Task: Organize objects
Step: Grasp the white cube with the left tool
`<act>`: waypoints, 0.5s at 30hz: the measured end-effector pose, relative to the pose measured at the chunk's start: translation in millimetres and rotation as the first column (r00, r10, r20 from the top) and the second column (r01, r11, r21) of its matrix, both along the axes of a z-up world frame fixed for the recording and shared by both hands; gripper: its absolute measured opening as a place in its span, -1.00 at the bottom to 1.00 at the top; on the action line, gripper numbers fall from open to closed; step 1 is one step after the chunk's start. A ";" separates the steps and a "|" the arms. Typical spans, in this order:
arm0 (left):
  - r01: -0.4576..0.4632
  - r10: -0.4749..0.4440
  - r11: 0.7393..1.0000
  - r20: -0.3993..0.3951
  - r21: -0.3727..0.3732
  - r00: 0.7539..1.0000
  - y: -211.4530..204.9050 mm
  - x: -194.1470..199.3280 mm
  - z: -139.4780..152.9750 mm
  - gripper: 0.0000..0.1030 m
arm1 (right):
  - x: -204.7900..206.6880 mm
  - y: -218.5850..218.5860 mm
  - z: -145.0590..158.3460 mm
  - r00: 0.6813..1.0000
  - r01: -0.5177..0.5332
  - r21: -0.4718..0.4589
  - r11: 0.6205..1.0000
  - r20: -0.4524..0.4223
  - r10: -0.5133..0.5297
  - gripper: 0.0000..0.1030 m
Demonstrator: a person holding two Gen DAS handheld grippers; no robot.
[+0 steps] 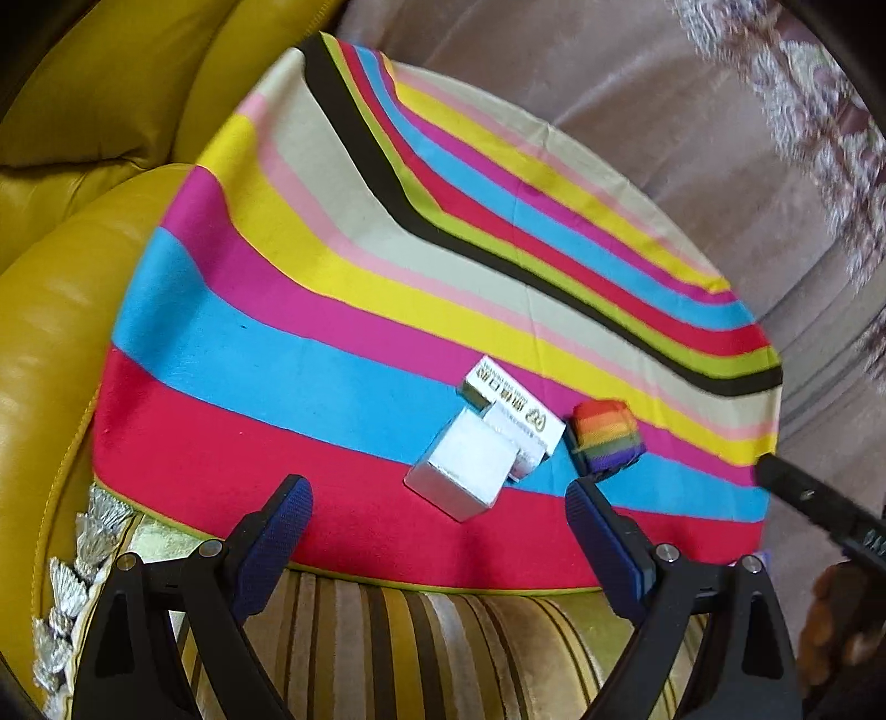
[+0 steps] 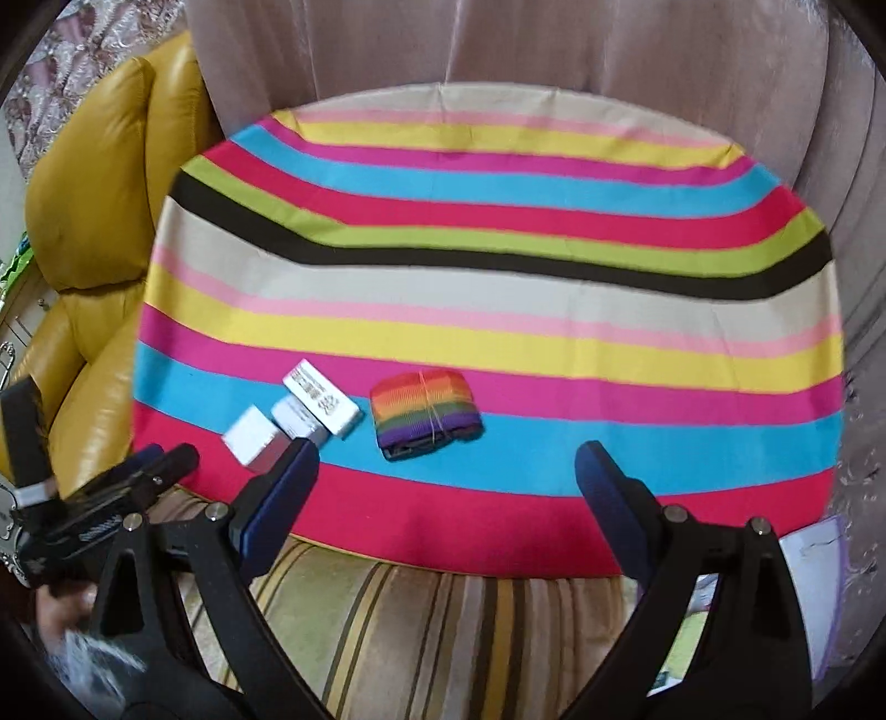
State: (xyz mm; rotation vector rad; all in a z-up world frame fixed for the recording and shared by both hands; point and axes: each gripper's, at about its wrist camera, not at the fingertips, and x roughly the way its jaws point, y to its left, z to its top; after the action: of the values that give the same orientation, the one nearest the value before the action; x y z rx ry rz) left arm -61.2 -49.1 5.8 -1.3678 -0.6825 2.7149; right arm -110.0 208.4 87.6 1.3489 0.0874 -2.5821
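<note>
A silver-white box (image 1: 462, 468) (image 2: 256, 437) lies on the striped cloth (image 1: 277, 343) (image 2: 498, 288), touching a white printed box (image 1: 512, 410) (image 2: 321, 404) behind it. A rainbow-striped folded band (image 1: 606, 437) (image 2: 425, 414) lies just right of them. My left gripper (image 1: 437, 515) is open and empty, hovering just in front of the silver box. My right gripper (image 2: 446, 476) is open and empty, in front of the rainbow band. The left gripper also shows at the left edge of the right wrist view (image 2: 111, 498).
A yellow leather sofa (image 1: 66, 310) (image 2: 94, 221) borders the cloth on the left. A striped gold cushion (image 1: 421, 653) (image 2: 443, 637) lies below the near edge. Mauve fabric (image 1: 664, 111) (image 2: 498, 44) rises behind. Papers (image 2: 814, 548) lie at the lower right.
</note>
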 end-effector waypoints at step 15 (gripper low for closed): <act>0.148 -0.130 0.975 0.115 -0.168 0.985 32.8 -39.6 -17.9 0.80 | -24.3 -15.5 -78.9 0.997 0.014 0.034 0.999 0.069 -0.016 0.85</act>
State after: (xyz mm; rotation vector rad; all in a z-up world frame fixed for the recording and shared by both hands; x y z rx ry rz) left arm -100.8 -16.3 -12.1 -1.5384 -0.3416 2.6629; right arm -134.3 192.9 8.7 1.4548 0.1090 -2.5541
